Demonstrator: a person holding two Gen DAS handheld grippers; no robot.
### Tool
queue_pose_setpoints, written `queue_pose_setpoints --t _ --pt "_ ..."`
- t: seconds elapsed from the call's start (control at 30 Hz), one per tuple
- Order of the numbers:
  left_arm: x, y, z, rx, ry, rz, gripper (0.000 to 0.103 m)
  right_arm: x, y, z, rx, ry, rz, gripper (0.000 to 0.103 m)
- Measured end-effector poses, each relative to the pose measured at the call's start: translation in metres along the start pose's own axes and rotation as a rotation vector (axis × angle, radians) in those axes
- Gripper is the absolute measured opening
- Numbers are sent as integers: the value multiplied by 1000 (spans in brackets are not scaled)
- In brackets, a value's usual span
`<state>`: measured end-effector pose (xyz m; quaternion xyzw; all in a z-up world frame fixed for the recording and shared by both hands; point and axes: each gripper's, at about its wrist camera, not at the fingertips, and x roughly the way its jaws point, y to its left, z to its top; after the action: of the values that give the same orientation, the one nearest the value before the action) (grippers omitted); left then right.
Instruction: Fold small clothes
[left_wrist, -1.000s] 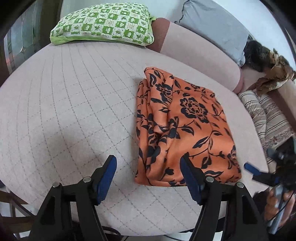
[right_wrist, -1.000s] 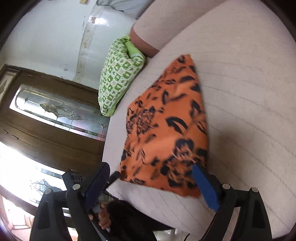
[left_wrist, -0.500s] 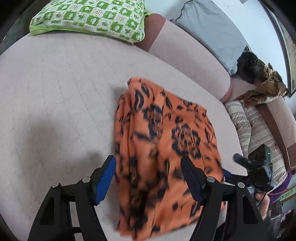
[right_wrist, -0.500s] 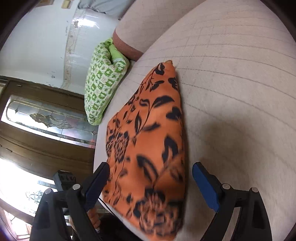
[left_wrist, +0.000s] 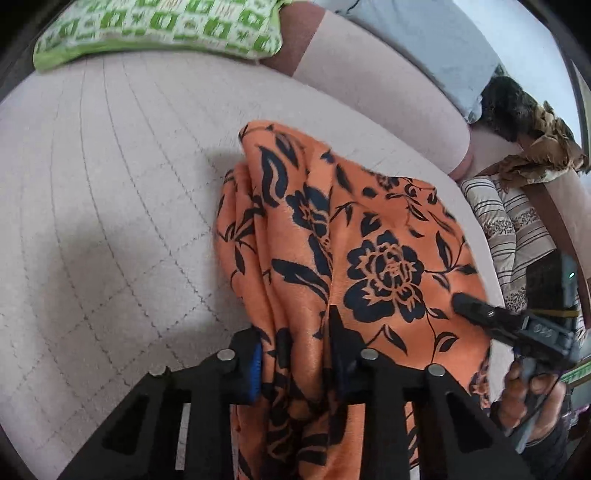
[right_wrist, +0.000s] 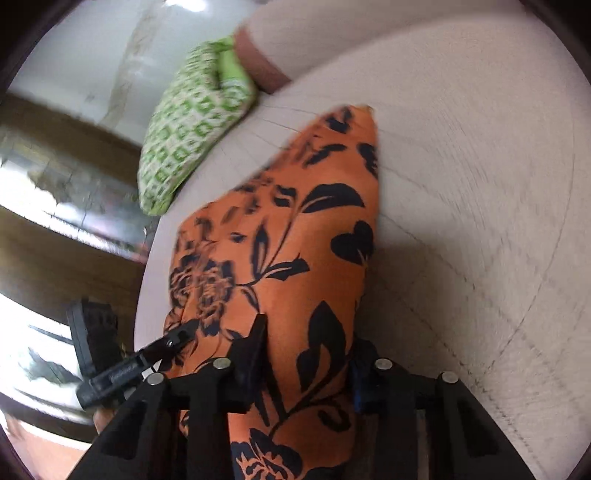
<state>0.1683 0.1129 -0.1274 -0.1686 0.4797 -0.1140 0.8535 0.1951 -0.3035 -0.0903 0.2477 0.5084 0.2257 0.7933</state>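
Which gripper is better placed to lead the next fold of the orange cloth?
Neither clearly: the left gripper and the right gripper both clamp the near edge of the orange cloth.

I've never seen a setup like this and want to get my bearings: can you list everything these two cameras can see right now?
Floral cloth: one, orange with black flowers, lying on the sofa seat, near edge gripped.
Sofa seat: one, pale pink quilted, under the cloth.
Patterned pillow: one, green and white, far end of the seat.
Grey cushion: one, against the sofa back.
Striped fabric: one, beige and white, to the right of the seat.
Brown crumpled fabric: one, far right on the sofa.
Wooden door with glass: one, dark brown, behind the pillow.
Left gripper: black, blue pads, shut on the cloth.
Right gripper: black, blue pads, shut on the cloth.
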Motion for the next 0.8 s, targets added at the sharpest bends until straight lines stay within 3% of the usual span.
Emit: queue_pose_setpoints --t 0.23,0.43,0.5,0.57,0.6,0.63,0.67,0.73,0.8 --pt "-42 -46 13 64 -143 -40 29 -68 30 33 -127 -113 1 36" --pt "-11 -71 22 126 -115 -37 30 -98 -27 59 -74 -155 -9 36" --pt "24 -64 22 112 -56 7 37 -80 -63 65 -16 -106 -9 38" --pt "58 -55 16 98 44 62 40 -64 -95 58 55 -75 -60 46" --pt "62 -47 11 75 32 51 56 -52 -113 50 103 -27 -156 55" --pt "56 -43 9 66 11 60 63 -55 -122 44 125 -35 -153 60" --pt "47 -40 6 75 -5 83 63 -62 -125 38 141 -69 -120 64" --pt "24 -41 2 125 -44 100 63 -81 -121 30 141 -124 -175 64" --pt "2 -53 -2 201 -98 153 62 -100 -109 27 116 -190 -158 65"
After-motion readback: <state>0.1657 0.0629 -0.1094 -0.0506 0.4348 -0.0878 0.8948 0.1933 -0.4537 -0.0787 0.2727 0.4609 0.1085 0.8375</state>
